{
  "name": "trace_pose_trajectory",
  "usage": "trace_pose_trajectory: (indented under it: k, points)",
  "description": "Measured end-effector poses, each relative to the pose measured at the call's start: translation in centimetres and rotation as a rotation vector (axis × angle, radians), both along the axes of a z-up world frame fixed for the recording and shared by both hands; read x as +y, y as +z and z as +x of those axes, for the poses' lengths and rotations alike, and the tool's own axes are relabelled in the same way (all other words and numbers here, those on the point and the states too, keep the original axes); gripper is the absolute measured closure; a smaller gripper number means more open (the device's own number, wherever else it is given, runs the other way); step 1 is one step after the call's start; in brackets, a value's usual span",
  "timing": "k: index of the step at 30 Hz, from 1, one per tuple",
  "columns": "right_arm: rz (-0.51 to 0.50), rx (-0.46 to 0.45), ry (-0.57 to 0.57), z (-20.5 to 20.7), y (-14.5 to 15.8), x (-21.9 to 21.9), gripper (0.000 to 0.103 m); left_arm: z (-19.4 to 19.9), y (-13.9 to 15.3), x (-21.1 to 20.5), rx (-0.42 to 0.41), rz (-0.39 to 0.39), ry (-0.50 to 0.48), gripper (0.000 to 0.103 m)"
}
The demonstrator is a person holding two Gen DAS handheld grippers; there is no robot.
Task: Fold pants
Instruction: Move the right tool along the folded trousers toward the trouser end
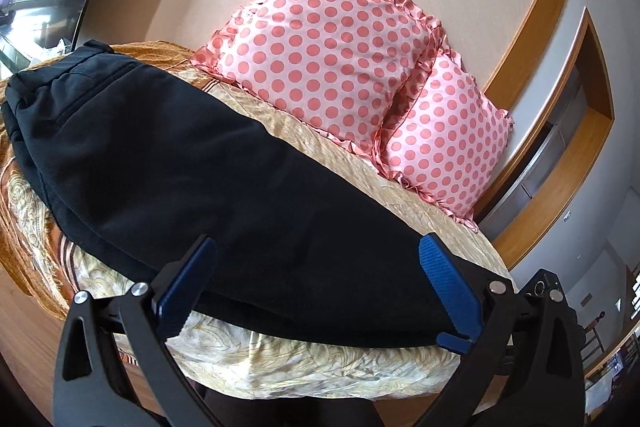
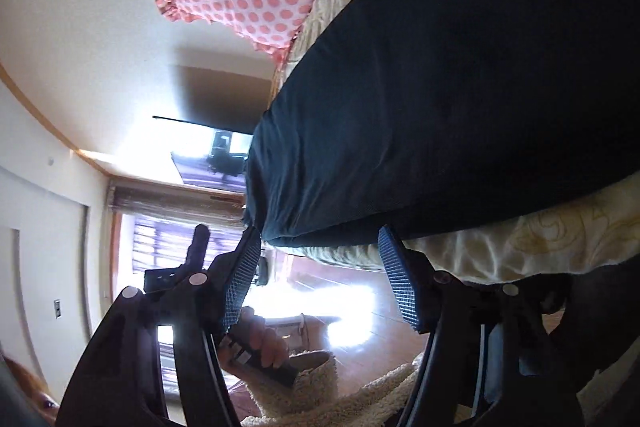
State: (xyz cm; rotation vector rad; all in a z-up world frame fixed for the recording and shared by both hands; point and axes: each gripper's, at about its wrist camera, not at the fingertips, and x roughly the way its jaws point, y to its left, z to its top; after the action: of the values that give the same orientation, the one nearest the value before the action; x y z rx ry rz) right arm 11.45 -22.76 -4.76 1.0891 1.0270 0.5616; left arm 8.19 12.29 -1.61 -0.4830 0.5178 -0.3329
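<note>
Black pants [image 1: 192, 167] lie flat across the bed, legs laid together, waistband at the far left and leg ends at the right near the bed's front edge. My left gripper [image 1: 320, 251] is open, its blue-padded fingers just above the pants' near edge, holding nothing. In the rotated right wrist view the pants [image 2: 460, 87] fill the upper right, their hem end hanging at the bed's edge. My right gripper [image 2: 320, 239] is open just below that hem, empty.
Two pink polka-dot pillows [image 1: 328, 55] lean on the wall at the bed's far side. The bed has a beige and gold patterned cover [image 1: 320, 359]. Wooden floor [image 1: 24, 311] lies at the left. A hand in a fuzzy sleeve [image 2: 264, 343] shows below the right gripper.
</note>
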Motion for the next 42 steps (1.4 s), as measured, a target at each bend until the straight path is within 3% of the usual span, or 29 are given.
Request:
trace_pose_trajectory:
  k: [3, 9, 10, 12, 14, 17, 23, 30, 31, 34, 35, 36, 39, 42]
  points:
    - [-0.086, 0.049, -0.035, 0.1, -0.4, 0.7, 0.039, -0.3, -0.2, 0.5, -0.006, 0.001, 0.004, 0.002]
    - [-0.113, 0.064, -0.144, 0.1, 0.3, 1.0, 0.042, -0.6, -0.6, 1.2, -0.010, 0.010, 0.018, 0.002]
    - [-0.113, 0.061, -0.164, 0.0, 0.2, 0.9, 0.047, -0.5, -0.7, 1.4, -0.005, 0.011, 0.019, 0.002]
    - [-0.130, 0.046, -0.185, 0.0, -0.1, 0.9, 0.077, -0.4, -0.9, 1.8, 0.001, 0.011, 0.026, 0.002]
    - [-0.089, 0.036, -0.202, -0.4, -0.8, 0.5, 0.095, -0.4, -1.0, 2.2, 0.007, 0.008, 0.035, 0.002]
    - [-0.066, -0.005, -0.197, -1.6, -0.9, 0.5, 0.098, -0.5, -1.1, 2.7, 0.008, 0.005, 0.050, 0.002]
    - [-0.029, -0.052, -0.194, -3.7, -0.6, 0.4, 0.099, -0.4, -1.2, 3.2, 0.010, 0.013, 0.075, 0.002]
    - [-0.169, -0.055, -0.143, -2.6, -1.3, 1.5, 0.096, -0.2, -1.3, 2.8, 0.016, 0.041, 0.079, 0.002]
    - [-0.176, -0.056, -0.129, -2.6, -1.2, 1.6, 0.093, -0.2, -1.2, 2.7, 0.011, 0.049, 0.076, 0.002]
    - [-0.223, -0.097, -0.068, -3.6, 0.0, 1.2, 0.073, 0.1, -0.9, 2.0, -0.002, 0.067, 0.064, 0.002]
    - [-0.257, -0.125, -0.059, -4.4, 0.6, 0.8, 0.059, 0.2, -0.8, 1.8, -0.006, 0.068, 0.058, 0.002]
    - [-0.301, -0.149, -0.081, -5.4, 1.2, -0.1, 0.047, 0.3, -0.7, 1.6, -0.012, 0.066, 0.051, 0.002]
    - [-0.391, -0.216, -0.247, -8.3, 3.3, -5.5, 0.046, 1.0, -0.7, 0.9, -0.023, 0.051, 0.026, 0.002]
    - [-0.418, -0.178, -0.567, -11.5, 4.3, -14.3, 0.046, 2.0, -1.1, -0.3, -0.009, 0.032, -0.012, 0.002]
